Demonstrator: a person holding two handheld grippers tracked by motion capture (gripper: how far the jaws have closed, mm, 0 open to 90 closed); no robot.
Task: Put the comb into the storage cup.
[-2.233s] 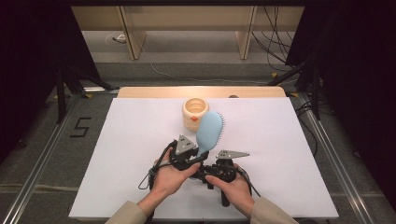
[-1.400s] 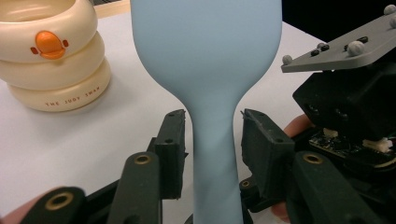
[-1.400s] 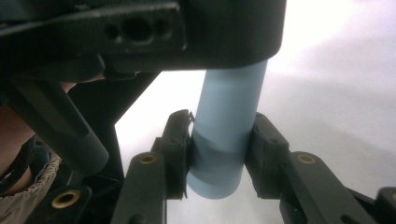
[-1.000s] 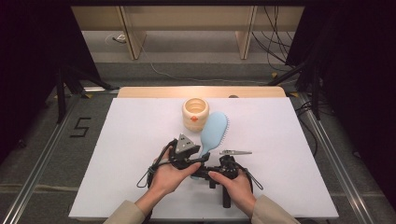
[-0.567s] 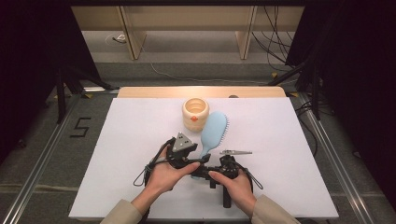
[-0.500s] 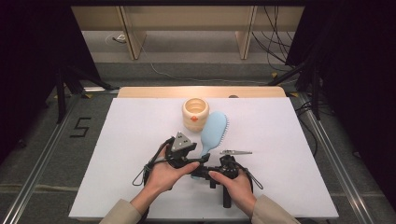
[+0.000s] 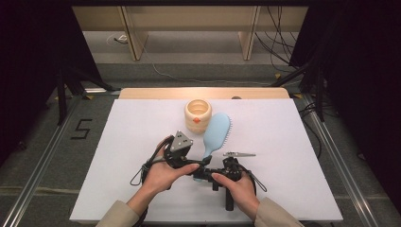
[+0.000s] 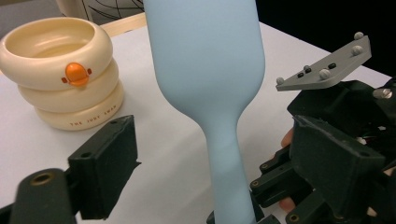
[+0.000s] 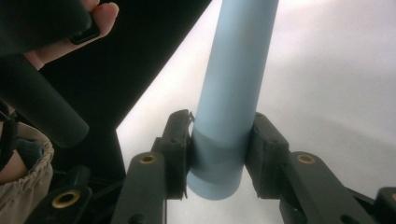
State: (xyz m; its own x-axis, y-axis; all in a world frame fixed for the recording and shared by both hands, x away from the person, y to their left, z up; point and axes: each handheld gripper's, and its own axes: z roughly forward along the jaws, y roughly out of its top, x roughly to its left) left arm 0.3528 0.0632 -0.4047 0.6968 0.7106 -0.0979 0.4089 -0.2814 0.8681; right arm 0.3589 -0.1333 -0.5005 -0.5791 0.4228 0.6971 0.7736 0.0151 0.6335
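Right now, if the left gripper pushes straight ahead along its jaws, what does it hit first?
The blue brush: its handle stands between the open jaws of the left gripper, which have just been opening. The cream ringed pot sits off-line, farther back.

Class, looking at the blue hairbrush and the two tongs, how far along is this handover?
Done: the right tongs clamp the blue hairbrush by its handle end. In hand: the left tongs have just been opening, pads clear of the handle. Left: probably carrying it toward the cream ring cup.
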